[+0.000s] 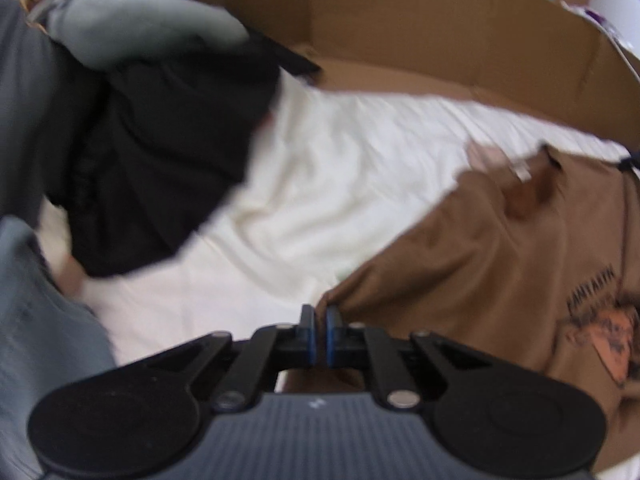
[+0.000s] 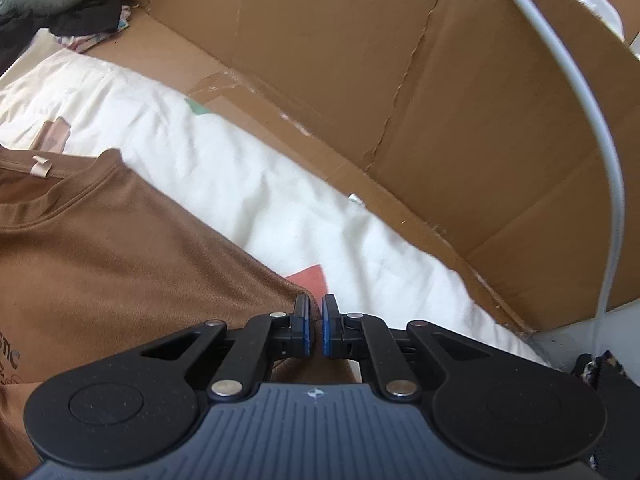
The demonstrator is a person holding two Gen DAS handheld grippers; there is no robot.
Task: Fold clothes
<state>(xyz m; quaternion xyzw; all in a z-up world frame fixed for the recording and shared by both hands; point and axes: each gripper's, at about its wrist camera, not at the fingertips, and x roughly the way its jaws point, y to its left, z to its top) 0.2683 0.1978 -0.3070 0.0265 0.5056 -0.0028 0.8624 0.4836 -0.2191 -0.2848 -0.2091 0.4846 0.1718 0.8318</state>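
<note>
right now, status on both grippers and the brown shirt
Left gripper shut on brown printed t-shirt edge. Right gripper shut on its other edge. Dark clothes pile apart, not in the way.

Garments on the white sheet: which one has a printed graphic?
The brown t-shirt, with dark lettering and an orange print on its front. The black garment and grey garment piled beside it show none.
</note>
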